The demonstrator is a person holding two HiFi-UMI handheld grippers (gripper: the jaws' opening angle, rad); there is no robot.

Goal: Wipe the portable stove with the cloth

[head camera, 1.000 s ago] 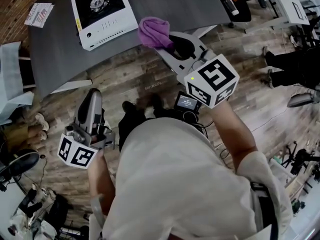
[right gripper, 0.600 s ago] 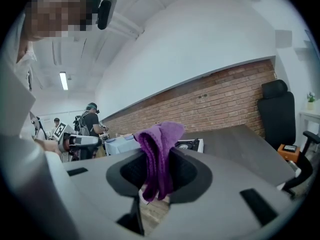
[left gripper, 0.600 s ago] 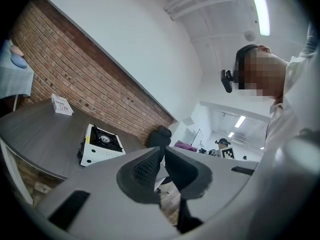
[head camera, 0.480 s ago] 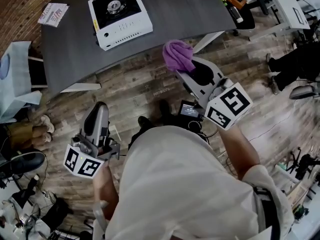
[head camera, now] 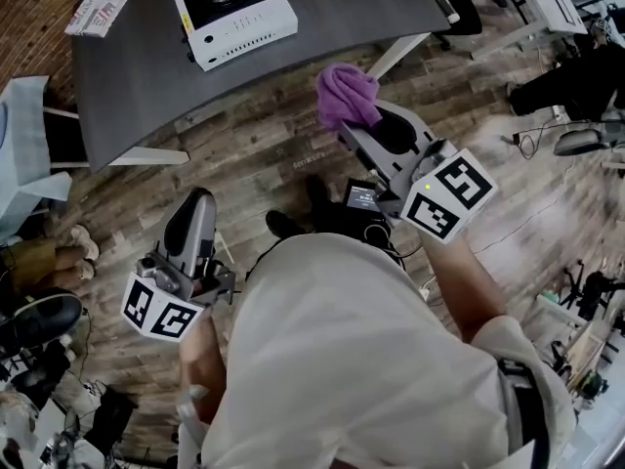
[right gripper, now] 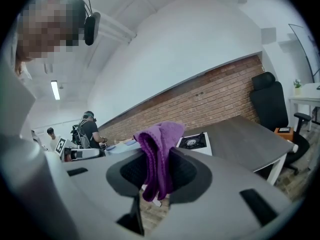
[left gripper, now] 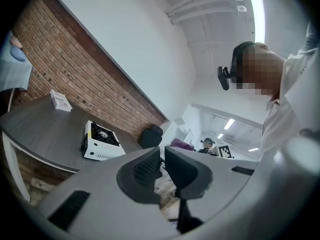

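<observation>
The right gripper (head camera: 363, 125), at the centre of the head view, is clamped on a purple cloth (head camera: 346, 94) above the wood floor (head camera: 254, 154). The white portable stove (head camera: 232, 3) sits well apart on the grey table (head camera: 332, 18), upper left. At lower left, the left gripper (head camera: 193, 208) has its jaws nearly together, holding nothing.

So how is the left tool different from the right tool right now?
The right tool is clamped on the purple cloth; the left tool holds nothing, its jaws almost together. The right tool reaches out toward the grey table with the stove; the left tool is further back, beside the person's body. Both tools are grey with a marker cube, and neither touches the stove.
</observation>
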